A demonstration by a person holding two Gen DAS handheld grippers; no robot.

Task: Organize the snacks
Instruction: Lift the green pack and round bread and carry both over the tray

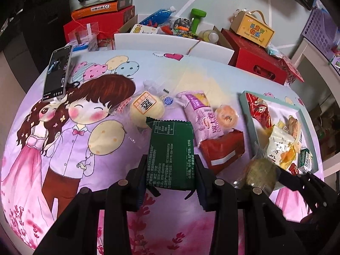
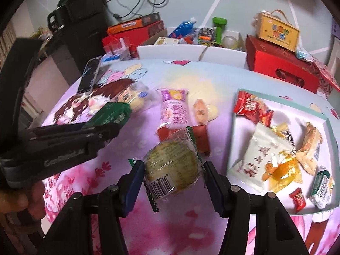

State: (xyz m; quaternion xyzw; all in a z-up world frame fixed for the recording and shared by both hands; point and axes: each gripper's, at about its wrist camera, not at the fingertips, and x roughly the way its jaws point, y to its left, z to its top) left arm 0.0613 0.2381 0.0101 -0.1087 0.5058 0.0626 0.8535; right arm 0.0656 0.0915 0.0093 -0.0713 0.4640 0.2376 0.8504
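Your table (image 1: 53,148), under a cartoon-print cloth, carries a teal-rimmed tray (image 2: 282,102) of mixed snacks at right. Loose beside it lie a purple packet (image 1: 201,114) and a red packet (image 1: 223,150). Your left hand-held gripper (image 1: 171,176) clamps a green wrapper (image 1: 172,155). Your right hand-held gripper (image 2: 173,170) pinches a clear-wrapped round pastry (image 2: 170,165) above the cloth, left of the tray.

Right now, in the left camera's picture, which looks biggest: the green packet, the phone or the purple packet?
1. Green packet, though it is nearest the camera, so that may flatter it.
2. Phone and purple packet look about alike.
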